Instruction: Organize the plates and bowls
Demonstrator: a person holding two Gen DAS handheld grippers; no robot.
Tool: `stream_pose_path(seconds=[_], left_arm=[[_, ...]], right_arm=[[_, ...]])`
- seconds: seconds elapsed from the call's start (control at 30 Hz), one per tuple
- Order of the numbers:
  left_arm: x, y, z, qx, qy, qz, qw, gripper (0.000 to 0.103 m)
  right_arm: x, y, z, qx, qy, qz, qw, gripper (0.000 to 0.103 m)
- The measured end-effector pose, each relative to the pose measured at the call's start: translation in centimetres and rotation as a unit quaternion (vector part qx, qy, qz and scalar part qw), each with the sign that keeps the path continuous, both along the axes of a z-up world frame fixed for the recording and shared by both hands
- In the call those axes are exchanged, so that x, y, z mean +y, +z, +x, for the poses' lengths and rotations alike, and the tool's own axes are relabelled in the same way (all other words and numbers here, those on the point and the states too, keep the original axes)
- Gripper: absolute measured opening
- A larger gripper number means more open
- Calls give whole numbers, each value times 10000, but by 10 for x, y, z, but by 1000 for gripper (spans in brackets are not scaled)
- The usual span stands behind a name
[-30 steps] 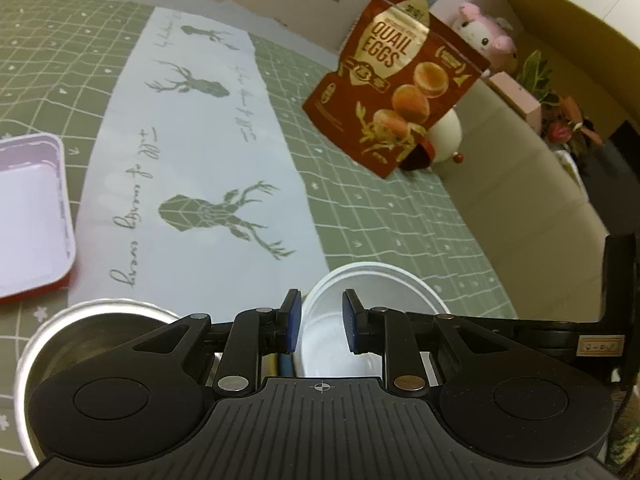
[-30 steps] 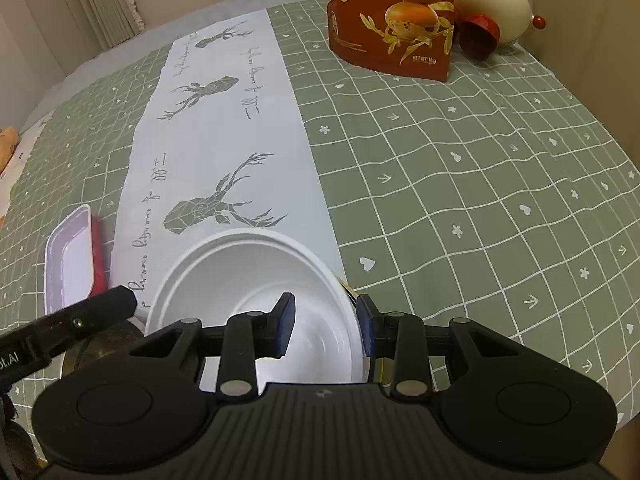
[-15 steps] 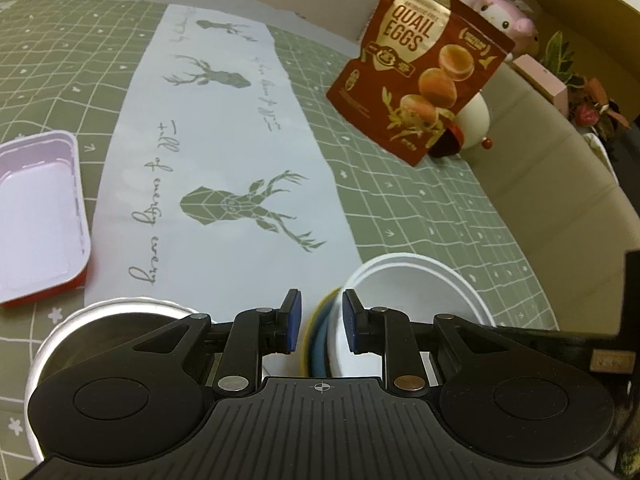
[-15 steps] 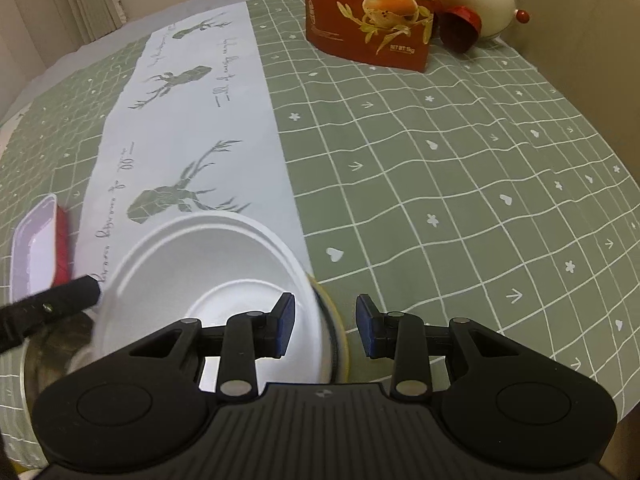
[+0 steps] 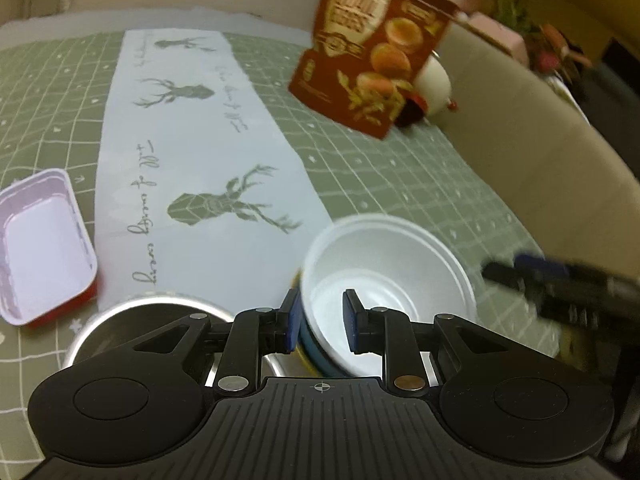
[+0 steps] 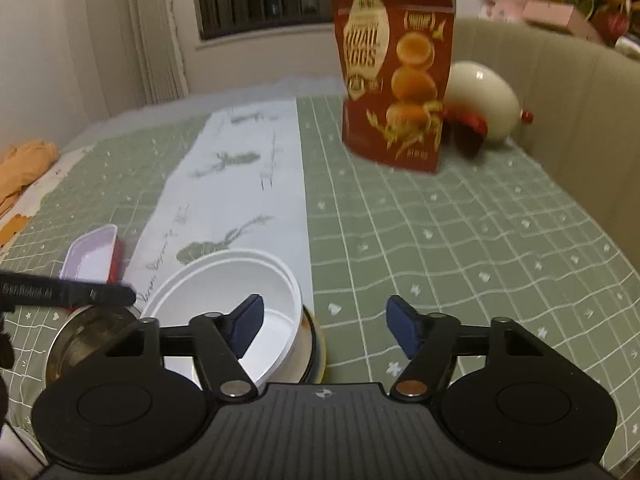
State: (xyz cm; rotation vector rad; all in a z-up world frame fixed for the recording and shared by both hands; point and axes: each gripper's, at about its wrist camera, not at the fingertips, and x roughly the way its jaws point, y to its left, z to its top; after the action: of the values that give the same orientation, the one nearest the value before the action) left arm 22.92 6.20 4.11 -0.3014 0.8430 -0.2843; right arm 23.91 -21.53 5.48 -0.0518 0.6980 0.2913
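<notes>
Green checked cloth with a pale deer-print runner [image 5: 208, 168] covers the surface [image 6: 460, 248]. At its near edge the white bowl [image 5: 384, 276] sits nested in a blue and yellow bowl [image 5: 310, 344], just right of a steel bowl [image 5: 120, 320]. The left gripper [image 5: 320, 322] has its fingers narrow, clamped across the near rims of the nested bowls. The right gripper [image 6: 322, 330] has just been opening; its fingers stand wide with nothing between them, the white bowl to its left. To finish well, the left should steady the stack until it sits level, then release without tipping it. A pink tray [image 5: 40, 244] lies to the left, well apart. Far off, a quail-egg pouch [image 6: 396, 80] and a cream ornament [image 6: 480, 100] stand clear.
</notes>
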Motion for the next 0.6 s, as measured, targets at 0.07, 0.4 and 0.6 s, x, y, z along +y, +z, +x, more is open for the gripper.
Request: stream_pose_path(seconds=[0.07, 0.4, 0.6], left_arm=[[-4, 2, -3, 25, 41, 46, 10000, 25], [-12, -11, -6, 504, 1019, -179, 9934, 25], [-17, -24, 16, 787, 1168, 77, 9900, 26]], right_arm=[[0, 3, 4, -108, 60, 162, 9998, 69], [15, -31, 50, 66, 1341, 382, 9902, 71], [-6, -65, 66, 823, 1295, 747, 9853, 71]])
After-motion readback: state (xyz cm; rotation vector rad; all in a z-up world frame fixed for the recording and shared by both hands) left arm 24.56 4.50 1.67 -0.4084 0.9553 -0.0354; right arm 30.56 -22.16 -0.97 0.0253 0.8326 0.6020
